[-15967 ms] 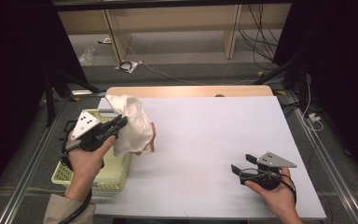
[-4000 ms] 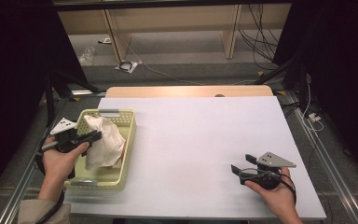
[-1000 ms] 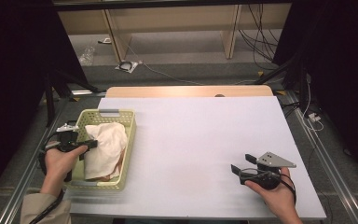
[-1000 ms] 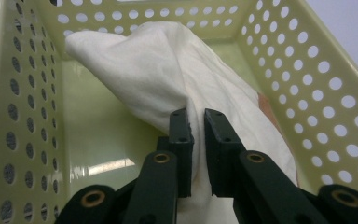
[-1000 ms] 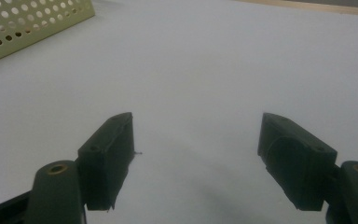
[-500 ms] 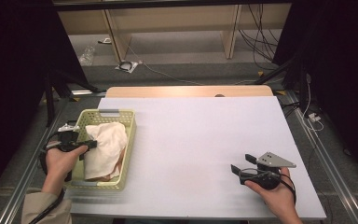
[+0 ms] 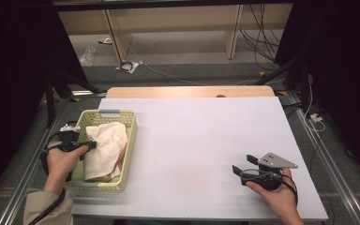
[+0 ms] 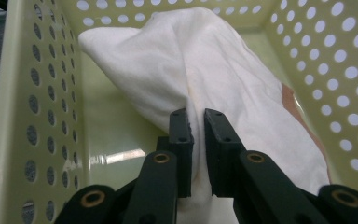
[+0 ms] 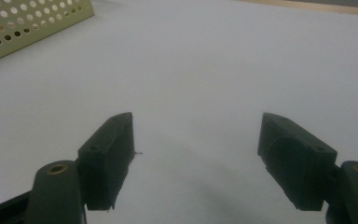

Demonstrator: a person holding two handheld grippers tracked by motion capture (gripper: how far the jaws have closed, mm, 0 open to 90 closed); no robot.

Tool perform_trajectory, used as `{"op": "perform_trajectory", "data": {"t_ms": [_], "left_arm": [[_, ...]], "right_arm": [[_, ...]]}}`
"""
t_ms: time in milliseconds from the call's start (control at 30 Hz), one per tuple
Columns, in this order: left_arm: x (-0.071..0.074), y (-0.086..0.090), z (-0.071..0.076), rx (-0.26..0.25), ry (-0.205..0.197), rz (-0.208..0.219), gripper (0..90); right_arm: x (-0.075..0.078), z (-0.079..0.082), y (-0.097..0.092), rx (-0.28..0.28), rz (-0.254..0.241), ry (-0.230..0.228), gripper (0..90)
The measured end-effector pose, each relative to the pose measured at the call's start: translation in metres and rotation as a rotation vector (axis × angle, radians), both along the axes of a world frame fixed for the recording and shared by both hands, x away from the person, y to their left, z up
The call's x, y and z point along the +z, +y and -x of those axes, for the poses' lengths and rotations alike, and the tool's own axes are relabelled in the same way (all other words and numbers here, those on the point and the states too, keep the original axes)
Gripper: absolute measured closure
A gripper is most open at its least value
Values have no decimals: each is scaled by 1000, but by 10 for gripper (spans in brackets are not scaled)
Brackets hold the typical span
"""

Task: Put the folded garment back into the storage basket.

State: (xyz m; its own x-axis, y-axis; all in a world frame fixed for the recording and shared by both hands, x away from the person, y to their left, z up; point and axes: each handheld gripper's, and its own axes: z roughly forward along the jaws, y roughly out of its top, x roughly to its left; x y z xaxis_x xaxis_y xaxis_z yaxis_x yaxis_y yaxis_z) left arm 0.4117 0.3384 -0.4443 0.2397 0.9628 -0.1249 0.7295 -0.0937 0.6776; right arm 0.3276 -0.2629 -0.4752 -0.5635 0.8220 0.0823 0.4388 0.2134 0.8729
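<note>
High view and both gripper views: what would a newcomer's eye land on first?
The pale green perforated basket at the table's left edge, with a white cloth heaped inside it. The left tongs are shut on a fold of that cloth, down in the basket. Across the bare white table, the right tongs sit open near the front right corner, holding nothing.

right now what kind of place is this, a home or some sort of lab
Most likely a lab or recording workspace, not a home. A bare white table stands between dark curtains, loose cables trail over the floor behind it, and a person works with handheld grippers: the left gripper pinches a white cloth in a perforated basket.
</note>
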Motion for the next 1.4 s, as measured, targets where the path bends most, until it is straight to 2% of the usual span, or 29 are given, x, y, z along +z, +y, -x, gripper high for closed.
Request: {"op": "perform_trajectory", "data": {"t_ms": [467,1400], "left_arm": [[-6,1,-4,11,16,-31,811],[-10,2,-8,23,22,-57,811]], "right_arm": [[0,0,0,1,1,-3,278],[0,0,0,-1,2,-5,279]]}}
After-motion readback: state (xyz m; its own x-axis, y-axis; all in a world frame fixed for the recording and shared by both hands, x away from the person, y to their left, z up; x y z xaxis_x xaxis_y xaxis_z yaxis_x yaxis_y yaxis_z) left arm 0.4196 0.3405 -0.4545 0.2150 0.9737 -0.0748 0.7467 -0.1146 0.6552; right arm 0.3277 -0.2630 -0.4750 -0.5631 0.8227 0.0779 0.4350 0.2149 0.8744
